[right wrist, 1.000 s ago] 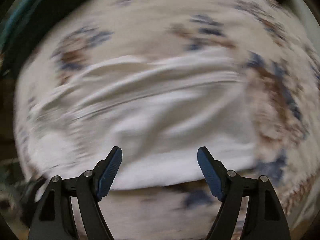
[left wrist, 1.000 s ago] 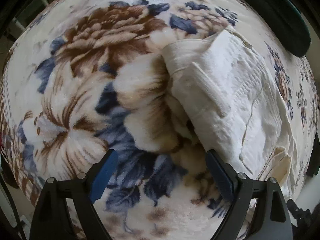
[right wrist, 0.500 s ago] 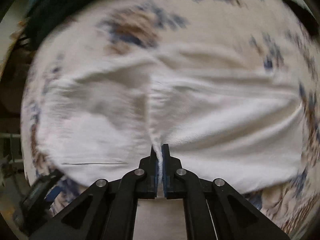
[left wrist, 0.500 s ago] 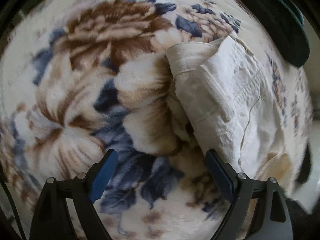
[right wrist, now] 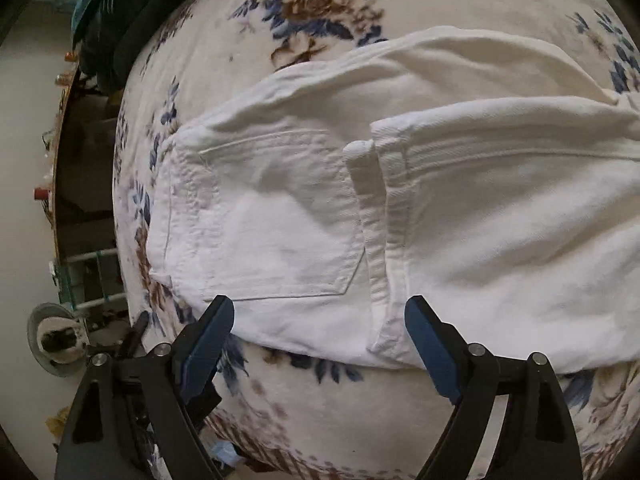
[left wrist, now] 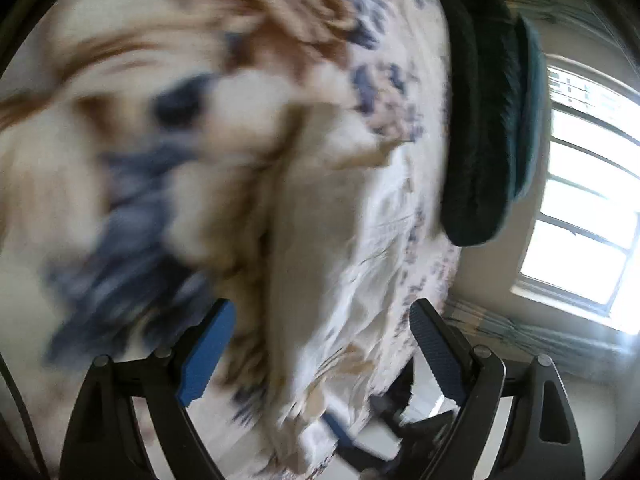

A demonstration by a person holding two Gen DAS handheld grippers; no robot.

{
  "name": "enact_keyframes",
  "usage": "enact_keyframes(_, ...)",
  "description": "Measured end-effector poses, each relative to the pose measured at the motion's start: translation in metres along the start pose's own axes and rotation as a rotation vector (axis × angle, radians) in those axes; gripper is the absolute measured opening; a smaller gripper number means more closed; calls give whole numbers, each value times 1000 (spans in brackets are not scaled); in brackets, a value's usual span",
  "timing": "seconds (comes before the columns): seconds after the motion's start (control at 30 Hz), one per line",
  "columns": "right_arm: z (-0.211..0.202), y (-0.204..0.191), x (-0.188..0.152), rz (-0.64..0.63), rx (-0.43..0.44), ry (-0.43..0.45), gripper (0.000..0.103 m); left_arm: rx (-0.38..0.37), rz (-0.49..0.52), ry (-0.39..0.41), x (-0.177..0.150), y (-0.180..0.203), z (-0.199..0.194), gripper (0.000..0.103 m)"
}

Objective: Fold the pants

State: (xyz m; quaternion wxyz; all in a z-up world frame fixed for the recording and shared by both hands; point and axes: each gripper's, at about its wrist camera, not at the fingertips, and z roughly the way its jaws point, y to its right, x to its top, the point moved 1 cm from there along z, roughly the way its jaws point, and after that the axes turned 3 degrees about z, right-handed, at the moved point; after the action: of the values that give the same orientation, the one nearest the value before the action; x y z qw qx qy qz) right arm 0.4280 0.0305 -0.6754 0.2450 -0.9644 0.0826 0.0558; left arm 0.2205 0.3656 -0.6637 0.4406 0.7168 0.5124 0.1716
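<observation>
Since half a second ago, the right gripper (right wrist: 320, 338) has released the white pants (right wrist: 400, 216); its jaws are opening, nothing between them. Pants lie folded on the floral blanket (right wrist: 340, 408). Left gripper (left wrist: 322, 344) hangs open above the pants' edge.

The white pants (right wrist: 400, 216) lie folded on the floral blanket (right wrist: 340, 8), spread flat across its middle. A back pocket (right wrist: 276, 216) faces up on the side toward the blanket's edge, its stitched outline clear (the point of the pocket toward the near side). A doubled-over part with a belt loop (right wrist: 362, 168) lies on top of the rest, just beside the pocket. The cloth is lightly creased.
</observation>
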Motion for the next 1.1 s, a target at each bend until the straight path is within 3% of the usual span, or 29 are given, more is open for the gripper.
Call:
enact_keyframes(0.07,0,15,-3,48,18,-13,90,-34,26,-5,14,5,15,88)
enact_keyframes(0.2,-4,29,2,118,54,3,90,-12,76,-4,35,16,38,88)
enact_keyframes(0.33,-16,41,4,163,70,60,90,20,85,-3,39,16,53,88)
enact_keyframes(0.43,-25,56,7,192,31,86,90,34,106,26,33,20,54,88)
enact_keyframes(0.53,-31,68,8,222,34,95,90,-12,94,53,26,16,52,88)
enact_keyframes(0.6,-38,75,8,231,39,95,90,-87,72,89,13,-2,36,88)
enact_keyframes(0.63,-42,77,7,234,47,92,90,-73,73,109,5,-13,29,88)
enact_keyframes(0.73,-51,83,5,238,50,93,90,-133,23,77,0,-39,27,87)
enact_keyframes(0.9,-51,82,7,211,48,77,90,-150,20,101,32,-20,38,88)
enact_keyframes(1.07,-44,87,8,245,66,58,90,-94,67,86,48,3,54,87)
enact_keyframes(1.1,-43,88,8,248,71,53,90,-76,101,87,45,10,52,81)
